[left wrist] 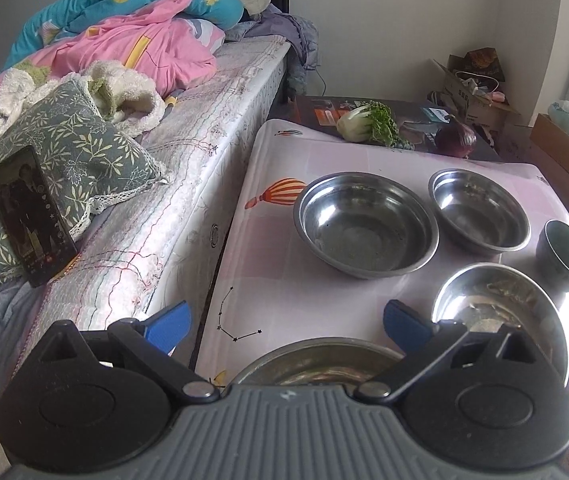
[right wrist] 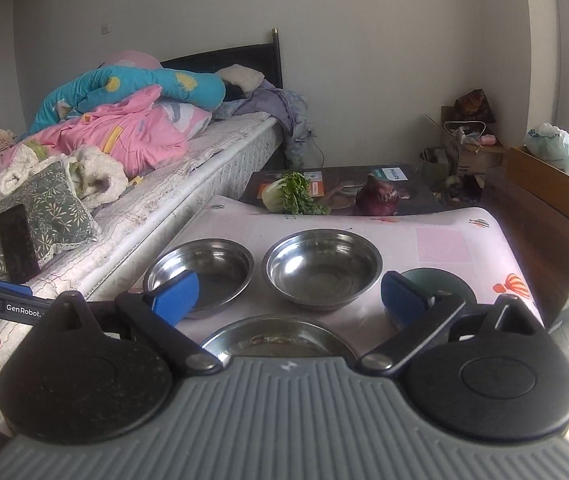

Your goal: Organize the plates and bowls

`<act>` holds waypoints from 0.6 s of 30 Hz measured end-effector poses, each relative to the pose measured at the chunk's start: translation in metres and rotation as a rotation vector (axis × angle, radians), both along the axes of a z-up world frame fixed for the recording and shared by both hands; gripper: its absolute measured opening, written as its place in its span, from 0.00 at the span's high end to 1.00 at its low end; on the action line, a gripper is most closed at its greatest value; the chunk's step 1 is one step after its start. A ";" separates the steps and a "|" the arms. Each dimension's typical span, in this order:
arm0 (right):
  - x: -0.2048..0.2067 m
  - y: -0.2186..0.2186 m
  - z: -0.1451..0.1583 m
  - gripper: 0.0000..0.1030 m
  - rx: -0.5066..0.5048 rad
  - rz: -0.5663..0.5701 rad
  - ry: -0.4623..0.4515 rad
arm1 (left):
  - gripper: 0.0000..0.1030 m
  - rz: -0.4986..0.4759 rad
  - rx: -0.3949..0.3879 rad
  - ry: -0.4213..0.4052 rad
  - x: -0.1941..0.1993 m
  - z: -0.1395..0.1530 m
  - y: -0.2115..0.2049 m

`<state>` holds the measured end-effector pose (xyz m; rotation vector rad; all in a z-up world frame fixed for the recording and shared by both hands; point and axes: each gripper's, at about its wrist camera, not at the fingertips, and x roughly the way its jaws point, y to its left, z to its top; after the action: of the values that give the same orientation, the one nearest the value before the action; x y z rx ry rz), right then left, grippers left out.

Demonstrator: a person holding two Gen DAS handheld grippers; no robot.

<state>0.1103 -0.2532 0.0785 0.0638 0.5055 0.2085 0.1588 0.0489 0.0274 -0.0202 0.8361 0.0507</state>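
Now, through your left wrist camera, your left gripper [left wrist: 286, 322] hangs released, holding nothing, above the near shallow steel dish [left wrist: 316, 362]. Past it stand the wide steel bowl [left wrist: 366, 225], the smaller steel bowl [left wrist: 480, 210], the near-right steel bowl [left wrist: 496, 304] and the dark ceramic cup-bowl [left wrist: 564, 254], all apart on the pink patterned tablecloth [left wrist: 284, 288]. Nest smaller into larger; pinch one rim squarely.

Through the right wrist camera, your right gripper [right wrist: 288, 290] is likewise released and empty above the same dishes. Lift slowly, since steel probably slips.
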 end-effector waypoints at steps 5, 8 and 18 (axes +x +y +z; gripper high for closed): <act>0.059 0.011 -0.004 0.27 0.051 0.081 0.051 | 0.00 -0.008 -0.061 -0.036 0.030 -0.007 0.006; 0.104 0.024 -0.013 0.38 0.066 0.129 0.100 | 0.04 -0.009 -0.053 -0.037 0.049 -0.013 0.005; 0.234 0.086 -0.058 0.66 0.007 0.268 0.259 | 0.23 -0.037 -0.048 0.083 0.121 -0.050 -0.006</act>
<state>0.3438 -0.1670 0.0206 0.0299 0.7723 0.4685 0.2796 0.0432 -0.0230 -0.0484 0.9200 -0.0035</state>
